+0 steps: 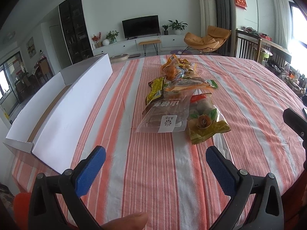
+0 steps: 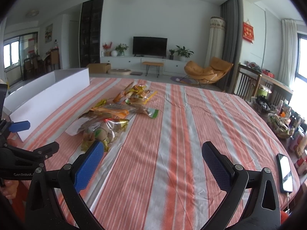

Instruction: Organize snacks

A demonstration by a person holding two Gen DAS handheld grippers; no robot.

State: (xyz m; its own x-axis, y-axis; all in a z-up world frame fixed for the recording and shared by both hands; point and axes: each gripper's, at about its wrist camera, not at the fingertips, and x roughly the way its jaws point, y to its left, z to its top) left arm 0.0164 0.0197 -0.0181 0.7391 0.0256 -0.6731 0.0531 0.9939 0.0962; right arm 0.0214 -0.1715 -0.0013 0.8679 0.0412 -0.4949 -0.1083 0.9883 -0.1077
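Several snack packets [image 1: 178, 95] are lying in a loose line down the middle of the table, stretching away from the cameras over the orange and white striped cloth [image 1: 239, 99]. Nearest in the left wrist view, a clear bag with a white label [image 1: 163, 115] is lying flat, touching a gold-edged bag of round brown pieces [image 1: 205, 122] on its right. A yellow packet [image 1: 155, 92] is sitting just beyond the clear bag, and further orange and yellow wrappers [image 1: 178, 67] are piling up at the far end of the line.

To the left of the snacks, a long white cardboard box [image 1: 63, 111] is standing open on the cloth, near the table's left edge and apart from the packets.

Both grippers are hovering over the near part of the table, short of the snacks. The left gripper [image 1: 155, 169] is spreading its blue-padded fingers wide with nothing between them, and a fingertip of the person [image 1: 130, 221] is showing at the bottom edge of that view. The right gripper [image 2: 153, 164] is likewise gaping, holding nothing, with its left finger overlapping the gold-edged bag [image 2: 103, 132] in its own view; whether they touch is unclear.

At the table's right edge a phone [image 2: 285, 172] is lying with its screen up. Beyond the table, a television [image 2: 149, 46] is standing on a low white cabinet and an orange lounge chair [image 2: 207, 71] is sitting to its right.
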